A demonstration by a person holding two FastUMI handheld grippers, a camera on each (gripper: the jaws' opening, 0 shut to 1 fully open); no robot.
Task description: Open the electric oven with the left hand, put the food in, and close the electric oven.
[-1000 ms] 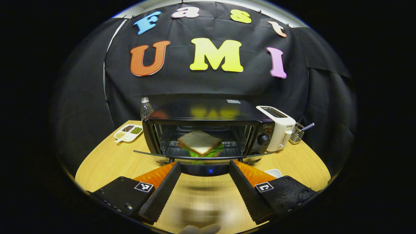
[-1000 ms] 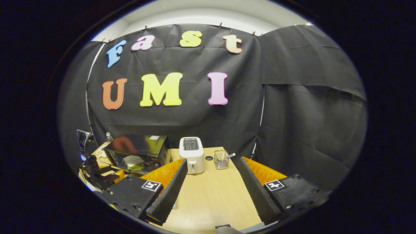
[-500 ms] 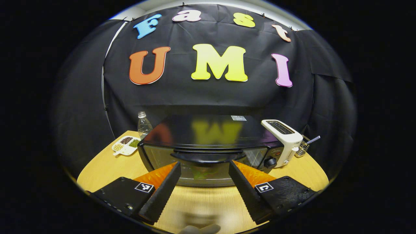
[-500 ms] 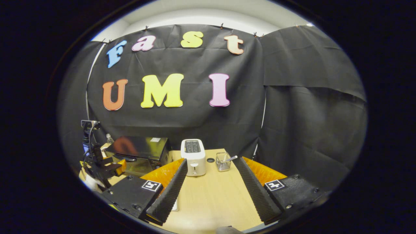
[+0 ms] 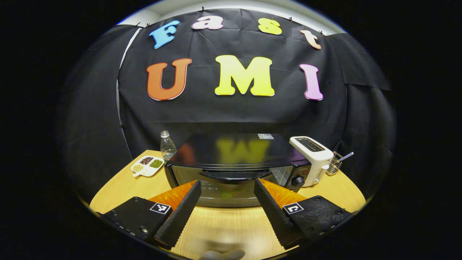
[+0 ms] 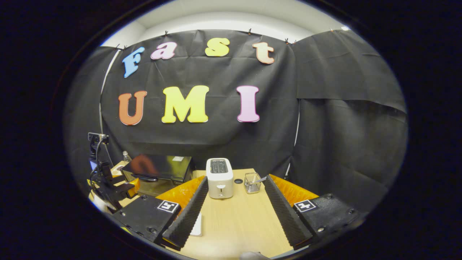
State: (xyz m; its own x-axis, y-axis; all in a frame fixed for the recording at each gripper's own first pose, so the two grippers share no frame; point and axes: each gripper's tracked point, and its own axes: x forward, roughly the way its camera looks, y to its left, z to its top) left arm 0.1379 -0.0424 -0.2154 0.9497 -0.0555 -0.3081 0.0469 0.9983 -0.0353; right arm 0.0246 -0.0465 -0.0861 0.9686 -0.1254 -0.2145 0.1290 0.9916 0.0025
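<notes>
Both the left gripper [image 5: 227, 187] and right gripper [image 6: 234, 186] hold their fingers apart and empty, the closed oven [image 5: 231, 159] flanked by a toaster [image 5: 313, 159], bottle [image 5: 167, 146] and divided dish [image 5: 147, 166]

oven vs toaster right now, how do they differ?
The oven is black, wide and low; the toaster is white, narrow and taller than it is wide. The oven loads from the front, through a glass door that is shut, with a sandwich dimly visible behind it; the toaster's slots open at the top. Both stand upright on the wooden table, side by side.
</notes>
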